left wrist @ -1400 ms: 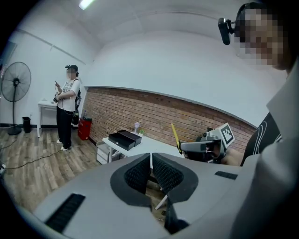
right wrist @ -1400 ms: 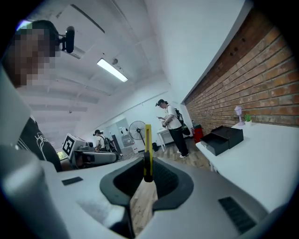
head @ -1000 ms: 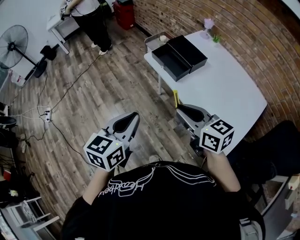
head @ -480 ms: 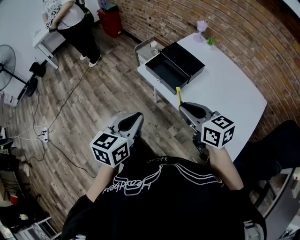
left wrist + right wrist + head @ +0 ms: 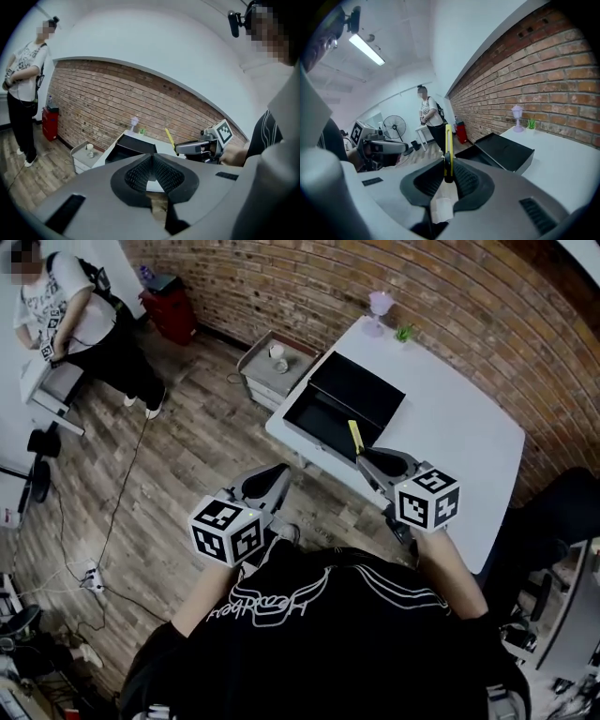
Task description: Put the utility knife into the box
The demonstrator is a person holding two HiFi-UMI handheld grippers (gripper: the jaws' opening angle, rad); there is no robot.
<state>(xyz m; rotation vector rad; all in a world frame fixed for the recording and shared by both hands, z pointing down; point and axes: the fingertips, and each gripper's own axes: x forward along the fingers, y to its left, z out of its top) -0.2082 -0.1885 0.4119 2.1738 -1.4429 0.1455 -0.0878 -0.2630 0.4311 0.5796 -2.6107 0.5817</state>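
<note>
The black box (image 5: 361, 390) lies open on the white bench (image 5: 450, 437), near the bench's left edge. Its lid is folded back flat toward the brick wall, and the tray faces the person. The tray's dark floor shows bare, and the knife is not in it.

The utility knife (image 5: 354, 435) is a slim yellow strip gripped in the right claw (image 5: 364, 457), whose jaws are closed on its rear end. Its long axis runs in line with the jaws, and most of its length sticks out past their tips. In the right gripper view the utility knife (image 5: 448, 140) stands straight up between the ribbed pads, with the box (image 5: 506, 152) ahead and to the right. From the left gripper view it (image 5: 169, 139) slants upward and clear of the bench top. In the head view its free end points away from the person, toward the box and the wall, and reaches the tray's near right corner.

The left claw (image 5: 275, 474) hangs over the wooden floor, left of the bench. Its jaws meet at the tips (image 5: 151, 158) and hold nothing.
</note>
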